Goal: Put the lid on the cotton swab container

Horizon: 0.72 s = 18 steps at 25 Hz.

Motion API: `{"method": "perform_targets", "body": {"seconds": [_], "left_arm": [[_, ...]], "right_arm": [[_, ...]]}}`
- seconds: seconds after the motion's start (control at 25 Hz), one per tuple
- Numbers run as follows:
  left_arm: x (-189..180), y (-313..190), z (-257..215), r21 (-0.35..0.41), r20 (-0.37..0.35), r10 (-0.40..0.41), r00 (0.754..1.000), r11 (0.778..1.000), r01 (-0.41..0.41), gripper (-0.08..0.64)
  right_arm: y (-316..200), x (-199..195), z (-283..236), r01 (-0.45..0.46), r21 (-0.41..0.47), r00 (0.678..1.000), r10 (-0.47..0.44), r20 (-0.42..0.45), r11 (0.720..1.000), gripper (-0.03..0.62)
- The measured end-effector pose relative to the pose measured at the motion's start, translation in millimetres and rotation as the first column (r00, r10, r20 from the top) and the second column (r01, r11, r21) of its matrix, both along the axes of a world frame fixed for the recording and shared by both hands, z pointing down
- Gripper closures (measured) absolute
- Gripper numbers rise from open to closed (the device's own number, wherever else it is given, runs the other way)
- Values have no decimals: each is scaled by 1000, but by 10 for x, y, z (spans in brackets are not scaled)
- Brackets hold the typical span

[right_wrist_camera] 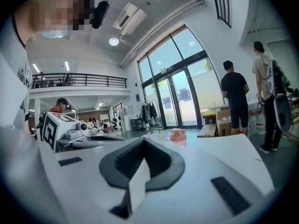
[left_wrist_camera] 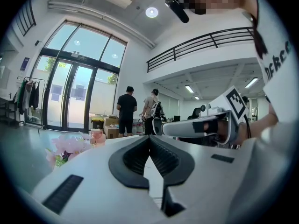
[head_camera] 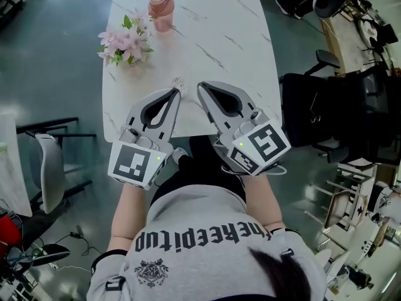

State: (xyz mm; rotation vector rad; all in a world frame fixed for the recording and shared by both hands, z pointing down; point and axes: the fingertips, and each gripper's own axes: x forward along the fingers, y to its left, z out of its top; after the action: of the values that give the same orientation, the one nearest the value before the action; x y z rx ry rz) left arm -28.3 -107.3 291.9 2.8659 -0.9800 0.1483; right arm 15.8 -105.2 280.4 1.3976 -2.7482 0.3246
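We judge nothing done yet: left tool and right tool are closed and empty at the bench's lower edge, the pink container standing untouched near the frame's top.

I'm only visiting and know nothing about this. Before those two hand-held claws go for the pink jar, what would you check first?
1. Claws free: ok. The left gripper and right gripper hold nothing.
2. Jaws ready to grab: not ok. Both are shut.
3. Jar standing: ok. The pink container is upright, far across the table.
4. Lid found: cannot tell. A small round object by the left gripper is too small to identify.
5. Container uncovered: cannot tell.
6. Way across: ok. The flowers stand off to the container's left.
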Motion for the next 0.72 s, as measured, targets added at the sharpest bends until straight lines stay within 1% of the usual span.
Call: {"method": "perform_targets", "body": {"seconds": [0.12,0.32,0.4,0.52,0.64,0.72], "left_arm": [[-58,-91,55,-11,29,-45,999,999,45,545],[-115,-260,186,2,51,-99,994,995,99,545],[-114,-299,235,21,51,-105,993,994,104,545],[-86,-339,371,38,84,-90,992,996,87,545],[-58,-370,522,44,107,-85,991,996,81,545],[-41,-389,624,34,116,-84,990,996,81,543]], "right_arm": [[-97,-14,8,19,1,1000,-19,-1,1000,581],[-295,-25,60,46,-10,999,-46,-3,999,581],[-357,-28,84,59,-18,998,-59,-3,998,581],[-445,-23,126,74,-30,997,-75,-5,997,581],[-517,-8,184,87,-44,996,-87,-6,995,581],[-562,9,227,92,-53,996,-93,-6,994,581]]}}
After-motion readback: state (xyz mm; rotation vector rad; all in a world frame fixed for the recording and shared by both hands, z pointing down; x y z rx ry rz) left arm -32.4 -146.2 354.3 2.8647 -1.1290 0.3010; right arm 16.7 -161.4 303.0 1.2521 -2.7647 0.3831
